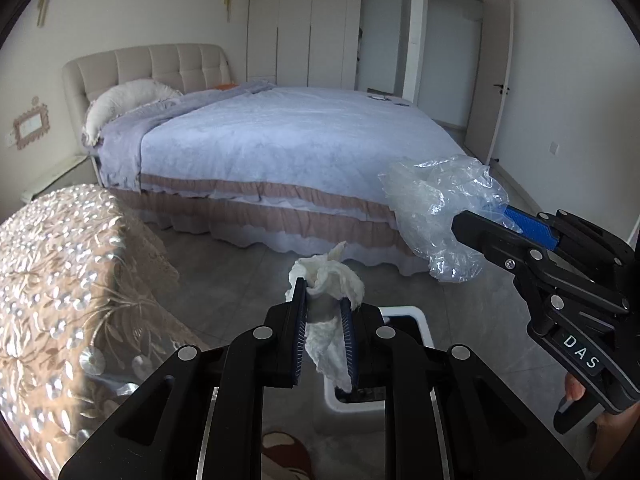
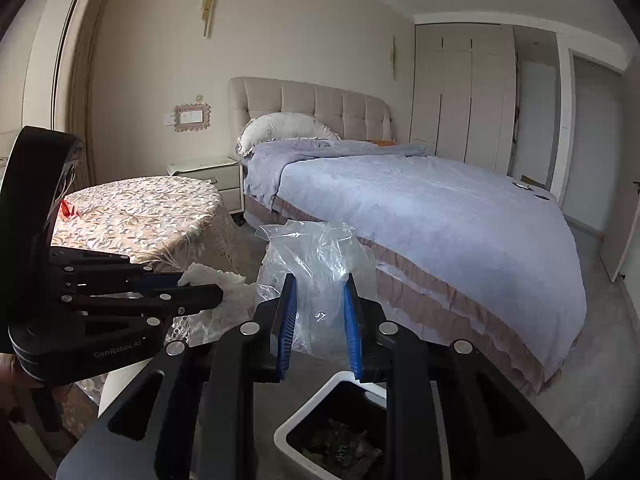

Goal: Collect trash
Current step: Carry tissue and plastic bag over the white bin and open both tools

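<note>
My left gripper (image 1: 323, 294) is shut on a crumpled white tissue (image 1: 332, 280) and holds it above a white-rimmed trash bin (image 1: 416, 316). My right gripper (image 2: 320, 292) is shut on a crumpled clear plastic bag (image 2: 316, 256) above the same bin (image 2: 320, 408), which has dark trash inside. In the left wrist view the right gripper (image 1: 472, 220) shows at the right with the plastic bag (image 1: 436, 208). In the right wrist view the left gripper (image 2: 208, 292) shows at the left with the tissue (image 2: 224, 284).
A bed with a lilac cover (image 1: 288, 140) stands ahead. A round table with an embroidered cloth (image 1: 60, 280) is at the left; a small red item (image 2: 66, 210) lies on it. A nightstand (image 2: 208, 176), wardrobe (image 1: 304, 24) and open door (image 1: 492, 72) are farther off.
</note>
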`<state>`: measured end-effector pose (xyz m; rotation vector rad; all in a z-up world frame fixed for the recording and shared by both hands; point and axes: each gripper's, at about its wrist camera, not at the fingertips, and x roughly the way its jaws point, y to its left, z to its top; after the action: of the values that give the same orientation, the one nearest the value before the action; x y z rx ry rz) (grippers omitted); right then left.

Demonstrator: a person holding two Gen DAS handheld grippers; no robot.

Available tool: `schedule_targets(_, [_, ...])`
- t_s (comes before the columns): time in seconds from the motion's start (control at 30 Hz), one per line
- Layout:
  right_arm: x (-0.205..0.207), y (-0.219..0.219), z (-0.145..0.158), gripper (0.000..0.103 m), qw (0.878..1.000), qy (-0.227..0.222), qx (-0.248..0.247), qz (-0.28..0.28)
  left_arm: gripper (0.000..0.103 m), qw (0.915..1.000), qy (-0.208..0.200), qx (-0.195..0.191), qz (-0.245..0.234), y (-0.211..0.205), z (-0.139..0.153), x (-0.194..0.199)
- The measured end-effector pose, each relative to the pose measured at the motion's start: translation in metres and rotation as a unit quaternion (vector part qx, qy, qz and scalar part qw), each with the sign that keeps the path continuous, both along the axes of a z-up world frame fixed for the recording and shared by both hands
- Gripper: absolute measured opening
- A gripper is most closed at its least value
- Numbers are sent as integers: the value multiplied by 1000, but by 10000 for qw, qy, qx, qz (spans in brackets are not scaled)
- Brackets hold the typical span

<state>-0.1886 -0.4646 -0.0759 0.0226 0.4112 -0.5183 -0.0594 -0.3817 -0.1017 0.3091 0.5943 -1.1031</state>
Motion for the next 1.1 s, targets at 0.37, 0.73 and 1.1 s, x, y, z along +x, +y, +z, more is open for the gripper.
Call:
schedule_targets(0.37, [-11, -49, -41, 24, 9984, 172, 376, -383, 16, 9967, 364, 411, -600, -59, -45, -24])
schedule_targets(0.73, [-12, -87, -78, 24, 9948, 431, 740, -557, 26, 9901, 898, 738, -784, -97, -79, -19])
schedule_targets(1.1, [-17, -122, -101, 25, 9895, 664, 901, -911, 98, 9922, 461, 1147, -139, -98, -94, 0])
